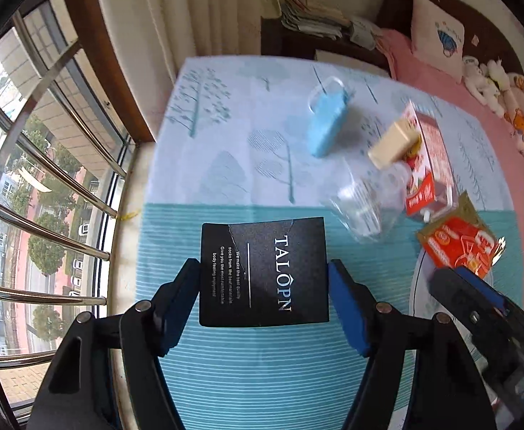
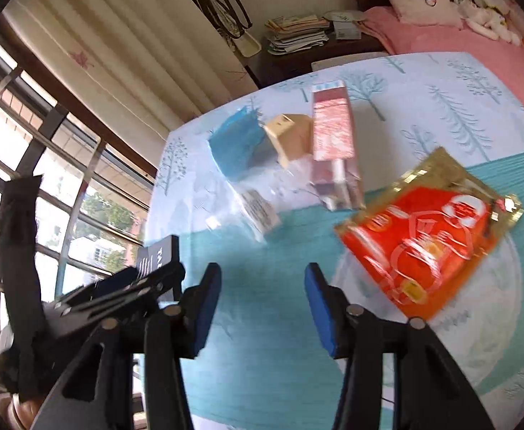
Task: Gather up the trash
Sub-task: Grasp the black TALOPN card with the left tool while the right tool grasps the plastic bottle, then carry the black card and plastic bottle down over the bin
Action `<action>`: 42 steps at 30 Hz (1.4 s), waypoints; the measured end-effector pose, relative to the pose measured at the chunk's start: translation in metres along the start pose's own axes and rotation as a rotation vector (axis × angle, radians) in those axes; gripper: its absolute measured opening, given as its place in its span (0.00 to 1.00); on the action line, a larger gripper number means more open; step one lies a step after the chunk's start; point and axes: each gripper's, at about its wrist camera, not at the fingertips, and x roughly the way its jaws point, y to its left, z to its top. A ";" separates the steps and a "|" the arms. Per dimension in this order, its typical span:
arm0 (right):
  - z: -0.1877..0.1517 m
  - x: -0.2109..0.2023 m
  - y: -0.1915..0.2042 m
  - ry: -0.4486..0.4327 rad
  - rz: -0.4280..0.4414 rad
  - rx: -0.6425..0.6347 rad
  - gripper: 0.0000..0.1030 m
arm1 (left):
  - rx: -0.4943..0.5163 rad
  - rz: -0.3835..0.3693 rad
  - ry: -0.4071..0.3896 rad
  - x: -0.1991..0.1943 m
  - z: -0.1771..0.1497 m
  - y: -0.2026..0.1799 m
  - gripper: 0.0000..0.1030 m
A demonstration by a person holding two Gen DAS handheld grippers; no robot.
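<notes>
Tablecloth scene: left gripper clamps black card; right gripper gapes, nothing held.

A black box sits clamped between two blue pads. A blue carton, beige box, clear cup, red carton and red wrapper lie scattered on the tablecloth.

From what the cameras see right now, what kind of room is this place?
Most likely a bedroom in a home. A bed with a pink cover and a pillow stands at the back, soft toys lie on it, and a barred window looks out on houses and trees.
</notes>
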 end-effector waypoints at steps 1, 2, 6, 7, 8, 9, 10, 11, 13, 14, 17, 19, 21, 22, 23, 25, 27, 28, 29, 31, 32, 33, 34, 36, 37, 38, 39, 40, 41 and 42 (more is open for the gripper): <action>0.006 0.007 0.002 0.000 0.012 0.020 0.57 | -0.010 -0.006 -0.011 -0.004 0.004 0.004 0.67; 0.011 0.013 0.003 0.003 0.021 0.043 0.60 | -0.017 -0.011 -0.018 -0.005 0.009 0.010 0.68; 0.026 0.038 0.000 0.018 0.045 0.149 0.63 | -0.038 -0.024 -0.039 -0.009 0.021 0.040 0.68; 0.028 0.043 -0.002 0.025 0.049 0.176 0.64 | -0.042 -0.028 -0.040 -0.009 0.021 0.044 0.68; 0.030 0.049 -0.004 0.029 0.051 0.202 0.64 | -0.046 -0.031 -0.040 -0.008 0.024 0.046 0.68; 0.031 0.054 -0.006 0.032 0.048 0.225 0.64 | -0.050 -0.033 -0.040 -0.007 0.024 0.048 0.68; 0.031 0.059 -0.007 0.034 0.046 0.238 0.64 | -0.053 -0.036 -0.040 -0.007 0.023 0.053 0.68; 0.032 0.063 -0.007 0.035 0.042 0.248 0.64 | -0.055 -0.037 -0.040 -0.008 0.023 0.057 0.68; 0.033 0.071 -0.009 0.034 0.033 0.265 0.64 | -0.059 -0.038 -0.040 -0.005 0.025 0.061 0.68; 0.034 0.075 -0.009 0.035 0.026 0.270 0.65 | -0.059 -0.039 -0.040 -0.005 0.026 0.063 0.68; 0.035 0.083 -0.010 0.027 0.051 0.291 0.66 | -0.061 -0.040 -0.034 -0.001 0.028 0.066 0.68; 0.036 0.087 -0.008 0.020 0.059 0.301 0.66 | -0.063 -0.043 -0.030 0.000 0.029 0.069 0.68; 0.036 0.091 -0.010 0.025 0.082 0.317 0.60 | -0.064 -0.045 -0.026 0.002 0.030 0.070 0.68; 0.037 0.092 -0.010 0.023 0.087 0.318 0.52 | -0.065 -0.047 -0.024 0.003 0.030 0.070 0.68; 0.037 0.093 -0.009 0.022 0.106 0.313 0.38 | -0.064 -0.049 -0.024 0.003 0.029 0.071 0.68; 0.038 0.093 -0.006 0.032 0.125 0.309 0.37 | -0.060 -0.049 -0.024 0.003 0.028 0.070 0.68; 0.036 0.089 -0.003 0.031 0.099 0.280 0.37 | -0.060 -0.049 -0.024 0.001 0.025 0.070 0.68; 0.033 0.086 -0.002 0.033 0.102 0.270 0.37 | -0.060 -0.050 -0.025 0.000 0.023 0.070 0.68; 0.029 0.082 -0.001 0.038 0.107 0.262 0.36 | -0.060 -0.052 -0.026 -0.002 0.021 0.070 0.68; 0.019 0.072 -0.001 0.046 0.104 0.230 0.36 | -0.058 -0.055 -0.030 -0.008 0.014 0.068 0.68; 0.013 0.066 0.000 0.049 0.100 0.209 0.36 | -0.056 -0.057 -0.031 -0.011 0.011 0.067 0.68; 0.006 0.057 0.001 0.051 0.096 0.185 0.36 | -0.052 -0.061 -0.032 -0.015 0.005 0.065 0.68; -0.001 0.049 0.003 0.055 0.095 0.159 0.36 | -0.050 -0.065 -0.032 -0.018 0.000 0.063 0.68; -0.017 0.027 0.005 0.061 0.095 0.101 0.36 | -0.041 -0.071 -0.033 -0.028 -0.013 0.059 0.68; -0.026 0.014 0.006 0.063 0.094 0.068 0.36 | -0.036 -0.074 -0.038 -0.036 -0.022 0.055 0.68; -0.036 -0.001 0.006 0.063 0.090 0.031 0.36 | -0.029 -0.076 -0.045 -0.043 -0.031 0.051 0.68; -0.046 -0.015 0.005 0.062 0.083 -0.006 0.36 | -0.019 -0.076 -0.053 -0.053 -0.043 0.045 0.68; -0.054 -0.027 0.005 0.059 0.076 -0.037 0.36 | -0.014 -0.077 -0.062 -0.060 -0.053 0.041 0.68; -0.066 -0.043 0.003 0.058 0.065 -0.077 0.36 | -0.009 -0.079 -0.069 -0.069 -0.063 0.035 0.68; -0.077 -0.058 0.000 0.057 0.057 -0.112 0.36 | -0.004 -0.082 -0.077 -0.079 -0.077 0.029 0.68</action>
